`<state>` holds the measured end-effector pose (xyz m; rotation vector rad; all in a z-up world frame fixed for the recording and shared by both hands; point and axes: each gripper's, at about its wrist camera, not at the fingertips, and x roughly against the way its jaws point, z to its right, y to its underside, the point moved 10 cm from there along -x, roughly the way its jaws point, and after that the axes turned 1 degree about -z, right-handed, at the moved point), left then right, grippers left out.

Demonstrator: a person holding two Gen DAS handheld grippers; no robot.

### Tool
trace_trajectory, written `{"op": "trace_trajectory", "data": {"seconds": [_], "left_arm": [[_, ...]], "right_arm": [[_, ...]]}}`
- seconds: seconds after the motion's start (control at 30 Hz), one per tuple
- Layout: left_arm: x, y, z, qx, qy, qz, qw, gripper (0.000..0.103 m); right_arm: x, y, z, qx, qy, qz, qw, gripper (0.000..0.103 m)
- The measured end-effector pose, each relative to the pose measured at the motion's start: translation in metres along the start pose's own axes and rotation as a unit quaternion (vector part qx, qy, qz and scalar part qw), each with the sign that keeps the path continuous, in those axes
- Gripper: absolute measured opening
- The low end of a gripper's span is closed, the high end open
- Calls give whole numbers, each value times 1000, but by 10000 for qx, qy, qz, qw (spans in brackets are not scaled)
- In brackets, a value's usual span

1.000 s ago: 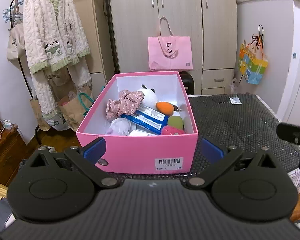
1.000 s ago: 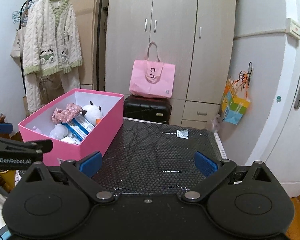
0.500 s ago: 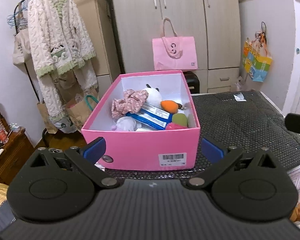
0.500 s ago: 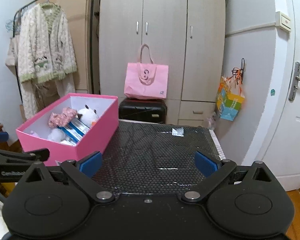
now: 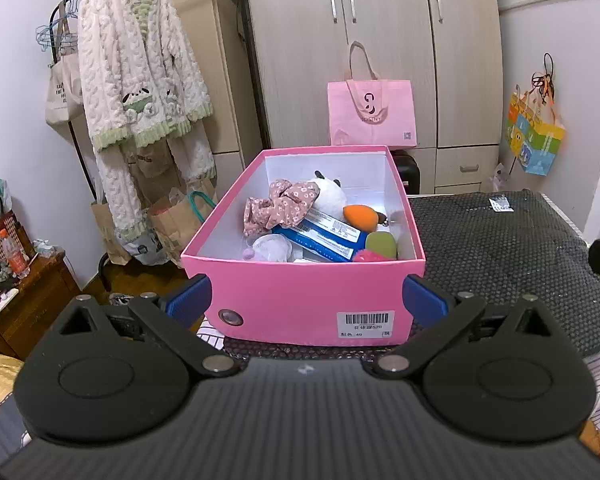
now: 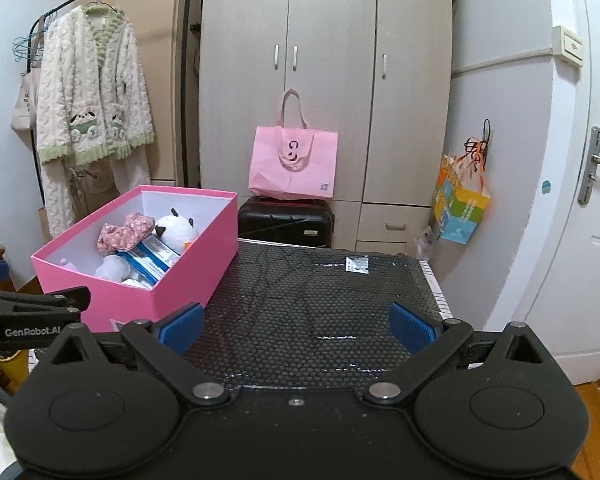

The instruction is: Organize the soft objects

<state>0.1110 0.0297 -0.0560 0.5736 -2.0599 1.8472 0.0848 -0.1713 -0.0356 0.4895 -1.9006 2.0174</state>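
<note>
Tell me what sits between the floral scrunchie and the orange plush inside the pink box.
A white panda plush sits between the floral scrunchie and the orange plush in the pink box, clearest in the left wrist view.

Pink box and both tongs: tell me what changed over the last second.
Both tongs drew back and rose a little: the pink box looks smaller and farther off in each view. The left tongs and right tongs took hold of nothing and let nothing go; both stayed wide open. The box kept its place on the black mat, with the panda plush, floral scrunchie and the other things inside unmoved.
</note>
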Motion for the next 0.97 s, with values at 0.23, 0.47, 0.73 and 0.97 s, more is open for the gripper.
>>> {"op": "trace_trajectory", "data": {"seconds": [0.23, 0.47, 0.73, 0.97], "left_arm": [[1, 1, -1, -30, -66, 40, 10000, 103], [2, 0, -3, -44, -115, 85, 9999, 103], [5, 0, -2, -48, -117, 162, 9998, 103], [5, 1, -2, -40, -107, 156, 9998, 103]], "right_arm": [[1, 3, -1, 18, -2, 8, 10000, 101], [-2, 5, 7, -82, 126, -2, 9999, 101], [-1, 6, 13, -125, 217, 6, 9997, 101], [-3, 8, 15, -133, 219, -13, 9997, 101]]}}
